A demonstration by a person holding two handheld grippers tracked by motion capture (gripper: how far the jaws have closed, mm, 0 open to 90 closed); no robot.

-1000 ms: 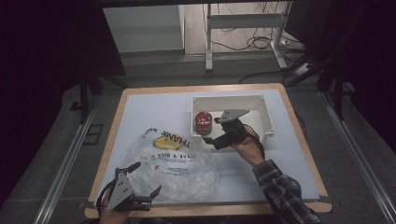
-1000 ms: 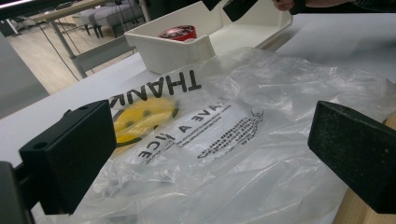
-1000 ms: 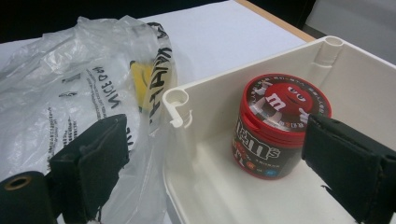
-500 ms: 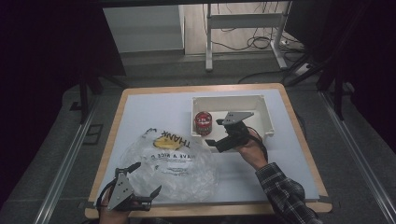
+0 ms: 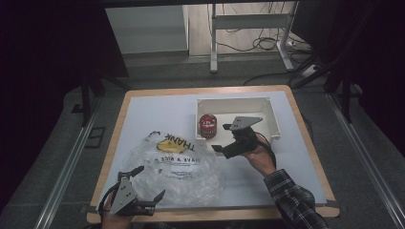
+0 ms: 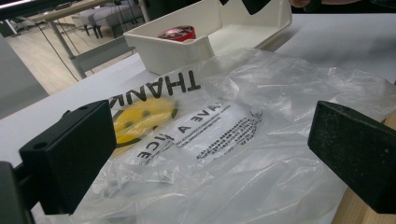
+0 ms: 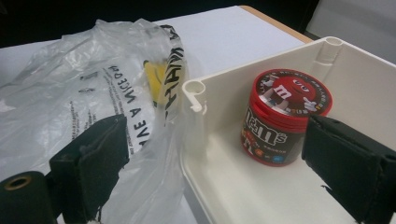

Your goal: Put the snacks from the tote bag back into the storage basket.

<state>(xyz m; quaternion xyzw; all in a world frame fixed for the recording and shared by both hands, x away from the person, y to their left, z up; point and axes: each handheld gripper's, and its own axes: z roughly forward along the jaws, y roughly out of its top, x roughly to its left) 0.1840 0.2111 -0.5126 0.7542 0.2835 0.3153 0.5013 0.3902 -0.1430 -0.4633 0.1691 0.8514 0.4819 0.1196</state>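
Right claw apart, nearing candy tub in white tray; left claw apart over bag. Next: straddle tub, clamp.

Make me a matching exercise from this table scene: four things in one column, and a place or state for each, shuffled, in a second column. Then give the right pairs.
Things:
1. candy tub
2. plastic bag
3. left gripper
4. white bin

Places or states:
A. lies flat on the table, printed side up
B. stands upright in a corner of the bin
C. sits at the table's far right, open on top
D. jaws open at the bag's near edge

Pairs: 1-B, 2-A, 3-D, 4-C
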